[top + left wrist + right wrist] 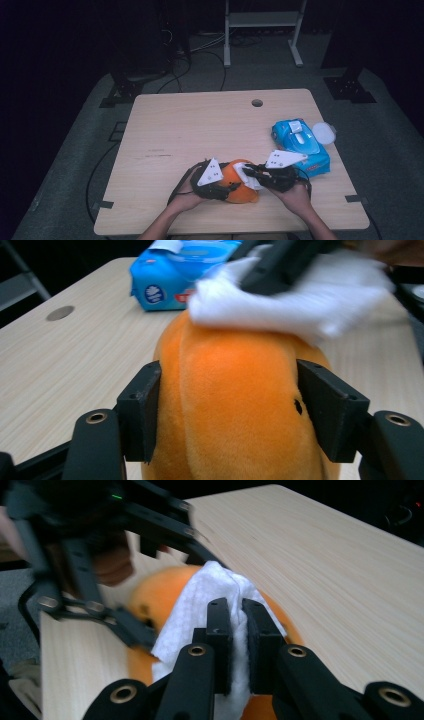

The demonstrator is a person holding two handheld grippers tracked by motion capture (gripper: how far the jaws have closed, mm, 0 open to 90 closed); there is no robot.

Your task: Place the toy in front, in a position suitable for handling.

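Note:
An orange plush toy (239, 186) (230, 405) (160, 592) lies near the front edge of the wooden table (200, 125). My left gripper (227, 189) (227, 390) has a jaw against each side of it, pads pressing into the plush. My right gripper (250, 175) (236, 615) comes in from the right, shut on a white wet wipe (246, 176) (300, 305) (205, 600). The wipe is draped over the top of the toy and rests against it. A hand holds each gripper at the table's front.
A blue pack of wet wipes (300, 142) (175, 275) lies at the right of the table, its lid flipped up. A round white lid (324, 133) sits by its far corner. A cable hole (257, 103) (60, 313) is near the far edge.

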